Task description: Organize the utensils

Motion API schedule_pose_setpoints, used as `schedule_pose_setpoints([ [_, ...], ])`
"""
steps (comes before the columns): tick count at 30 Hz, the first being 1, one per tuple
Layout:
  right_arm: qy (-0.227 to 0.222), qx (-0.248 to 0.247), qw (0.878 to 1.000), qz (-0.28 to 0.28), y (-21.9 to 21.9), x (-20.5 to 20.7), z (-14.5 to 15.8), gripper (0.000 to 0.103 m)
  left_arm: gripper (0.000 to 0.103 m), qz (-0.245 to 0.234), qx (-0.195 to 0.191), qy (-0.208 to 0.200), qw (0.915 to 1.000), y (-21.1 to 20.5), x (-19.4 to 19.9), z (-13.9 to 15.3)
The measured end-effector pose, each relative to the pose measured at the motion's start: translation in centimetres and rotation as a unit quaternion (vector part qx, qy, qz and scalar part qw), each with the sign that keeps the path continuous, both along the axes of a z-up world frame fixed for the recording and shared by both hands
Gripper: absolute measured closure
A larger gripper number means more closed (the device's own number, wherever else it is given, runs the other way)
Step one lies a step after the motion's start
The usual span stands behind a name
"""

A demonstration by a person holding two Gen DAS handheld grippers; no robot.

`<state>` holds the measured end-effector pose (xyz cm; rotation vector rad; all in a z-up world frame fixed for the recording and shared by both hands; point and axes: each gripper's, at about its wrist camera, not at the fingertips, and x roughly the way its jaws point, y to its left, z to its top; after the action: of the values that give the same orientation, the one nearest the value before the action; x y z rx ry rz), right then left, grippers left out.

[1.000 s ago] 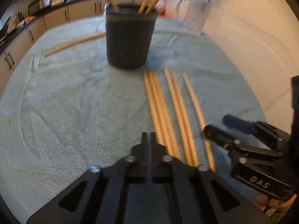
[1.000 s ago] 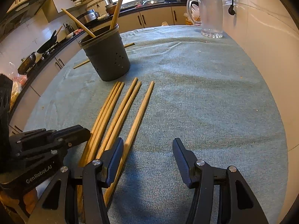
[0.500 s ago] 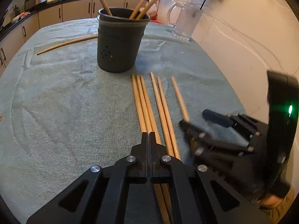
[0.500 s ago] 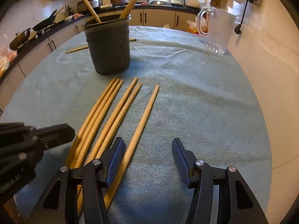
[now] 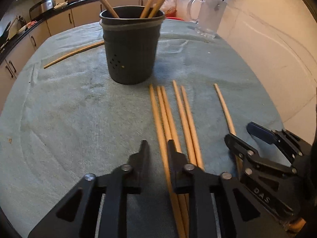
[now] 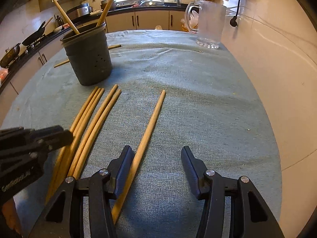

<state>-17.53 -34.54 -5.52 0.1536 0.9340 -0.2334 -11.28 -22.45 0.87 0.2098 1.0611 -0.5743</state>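
On the grey-green towel point(image 6: 198, 109) my left gripper point(image 5: 157, 148) stands narrowly open over the leftmost chopstick point(image 5: 158, 119) at lower centre, my right gripper point(image 6: 156, 158) wide and empty, so closing may catch the touching neighbour chopsticks point(image 5: 168, 117) too.

on the worktop point(image 6: 198, 103) a utensil holder point(image 6: 88, 59) stands with chopsticks in it. before it lie five chopsticks point(image 6: 89, 123) side by side, one single chopstick point(image 6: 146, 134) to their right. a glass jug point(image 6: 210, 25) stands far right behind.
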Motion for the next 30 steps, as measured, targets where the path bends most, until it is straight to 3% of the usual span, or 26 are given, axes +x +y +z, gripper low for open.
schedule_pose_setpoints([
  [3,-0.002,0.004,1.0,-0.002,-0.3,-0.2,0.0,0.05,0.096,0.006,-0.001,0.003,1.0,0.6,0.2,0.1],
  [8,0.002,0.032,0.999,-0.011,-2.1,-1.0,0.3,0.084,0.096,0.025,-0.007,0.018,0.9995,3.2,0.6,0.1],
  [9,0.005,0.047,0.999,-0.011,-2.7,-1.4,0.3,0.087,0.096,0.026,-0.007,0.023,0.9994,3.8,0.7,0.1],
  [16,0.022,0.097,0.995,0.005,-5.3,-3.4,0.5,0.087,0.09,0.019,-0.002,0.088,0.996,6.1,1.7,0.5],
  [19,0.036,0.112,0.993,-0.006,-6.2,-2.7,0.6,0.086,0.082,0.019,0.008,0.078,0.9967,5.5,2.6,1.0],
  [26,0.076,0.093,0.992,-0.031,-8.3,1.3,0.7,0.081,0.082,0.051,-0.002,0.089,0.9948,4.7,7.2,0.5],
  [30,0.12,0.051,0.99,-0.044,-9.0,4.2,0.7,0.082,0.082,0.05,0.001,0.09,0.9947,3.8,8.2,0.5],
])
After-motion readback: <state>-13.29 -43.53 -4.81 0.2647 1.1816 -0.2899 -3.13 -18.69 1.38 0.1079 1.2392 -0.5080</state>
